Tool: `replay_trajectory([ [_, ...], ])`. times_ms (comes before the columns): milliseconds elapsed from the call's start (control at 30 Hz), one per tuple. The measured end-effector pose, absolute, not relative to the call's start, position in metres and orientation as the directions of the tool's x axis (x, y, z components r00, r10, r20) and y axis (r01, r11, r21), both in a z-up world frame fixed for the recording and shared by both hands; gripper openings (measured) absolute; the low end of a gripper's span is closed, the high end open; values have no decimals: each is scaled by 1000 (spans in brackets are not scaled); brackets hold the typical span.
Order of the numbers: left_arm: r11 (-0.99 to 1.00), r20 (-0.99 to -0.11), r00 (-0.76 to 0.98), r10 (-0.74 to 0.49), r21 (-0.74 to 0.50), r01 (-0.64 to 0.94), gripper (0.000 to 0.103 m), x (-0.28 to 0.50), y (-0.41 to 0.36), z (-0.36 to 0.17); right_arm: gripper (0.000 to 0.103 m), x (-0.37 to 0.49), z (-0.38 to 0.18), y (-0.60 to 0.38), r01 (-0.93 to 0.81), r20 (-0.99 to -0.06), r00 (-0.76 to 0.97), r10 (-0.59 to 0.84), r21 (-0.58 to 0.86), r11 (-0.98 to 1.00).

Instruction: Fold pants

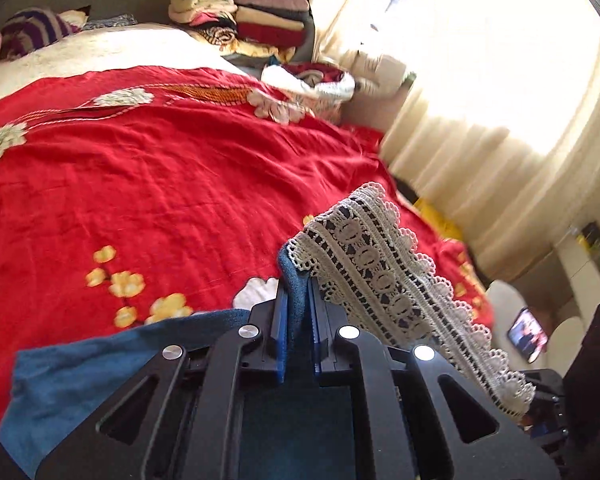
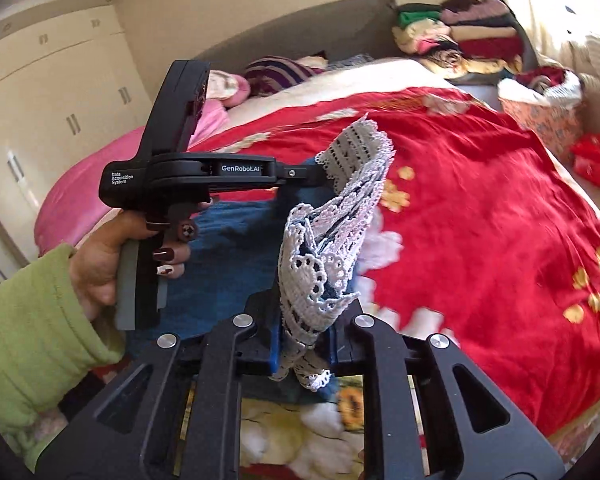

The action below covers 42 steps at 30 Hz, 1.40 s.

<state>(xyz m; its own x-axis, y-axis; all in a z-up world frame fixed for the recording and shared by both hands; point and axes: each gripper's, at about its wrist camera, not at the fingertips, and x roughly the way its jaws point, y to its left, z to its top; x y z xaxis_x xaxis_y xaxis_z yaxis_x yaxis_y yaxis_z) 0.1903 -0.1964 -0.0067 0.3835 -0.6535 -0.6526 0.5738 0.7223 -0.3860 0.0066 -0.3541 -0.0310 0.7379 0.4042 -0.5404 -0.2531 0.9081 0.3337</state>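
Observation:
Blue pants (image 1: 80,368) with a white lace hem (image 1: 380,264) lie on a red flowered bedspread (image 1: 140,180). My left gripper (image 1: 298,284) is shut on a fold of blue cloth right beside the lace, which drapes off to the right. In the right wrist view my right gripper (image 2: 306,316) is shut on a bunched piece of lace hem (image 2: 340,216), lifted off the bedspread (image 2: 480,220). The left gripper (image 2: 320,172) appears there too, held by a hand (image 2: 104,248) in a green sleeve, pinching the same hem farther up. The blue pants (image 2: 220,264) hang below both.
Stacks of folded clothes (image 1: 252,16) stand at the head of the bed. A basket of laundry (image 2: 540,92) sits by the bed's far right side. Bright curtains (image 1: 480,100) are on the right, a cream wardrobe (image 2: 60,100) on the left, pink pillows (image 2: 228,88) near the headboard.

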Motion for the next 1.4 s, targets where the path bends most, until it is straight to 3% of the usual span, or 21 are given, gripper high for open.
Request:
replay_trajectory([
  [200,724,-590,434,-680,-446,527,8,181,-139,1,10,4,-7,-302,-379,-529,712,461,264,887],
  [367,792,-575,544,-610,-446,417,14,167,-76,5,10,3,-2,-232,-520,-551,641,534,199,831],
  [433,815,-577,579,-576,-462,351,45,165,-47,4,10,2,-7,-207,-558,-572,617,540,166,813],
  [533,855,-605,626,-492,-472,215,50,160,4,-4,16,1,-23,-169,-624,-632,550,546,124,772],
  [600,839,-600,642,-478,-528,132,53,154,39,-13,33,-10,-28,-151,-683,-649,506,568,101,724],
  [700,784,-574,639,-511,-617,73,53,144,75,-26,45,-24,-24,-147,-734,-641,492,590,59,676],
  [800,779,-564,635,-528,-620,97,54,139,71,-27,49,-22,-15,-166,-707,-636,521,570,52,705],
  [900,814,-603,603,-522,-564,141,69,143,49,-24,54,-5,-9,-196,-631,-624,593,509,33,775],
  [1000,827,-634,565,-529,-534,174,71,144,32,-27,55,34,-3,-231,-534,-632,627,456,77,842],
  [1100,856,-678,541,-499,-485,181,79,153,13,-31,55,84,-8,-256,-465,-668,612,423,128,876],
  [1200,870,-709,523,-474,-467,156,80,164,5,-39,55,131,-19,-271,-426,-703,561,437,208,881],
  [1267,881,-723,526,-449,-457,124,73,166,4,-46,55,154,-30,-273,-417,-718,528,455,247,875],
  [1333,882,-722,532,-443,-458,114,45,169,3,-50,55,173,-42,-273,-406,-729,479,489,310,860],
  [1400,862,-708,521,-478,-491,123,29,172,-1,-52,53,188,-56,-272,-405,-728,415,546,389,827],
])
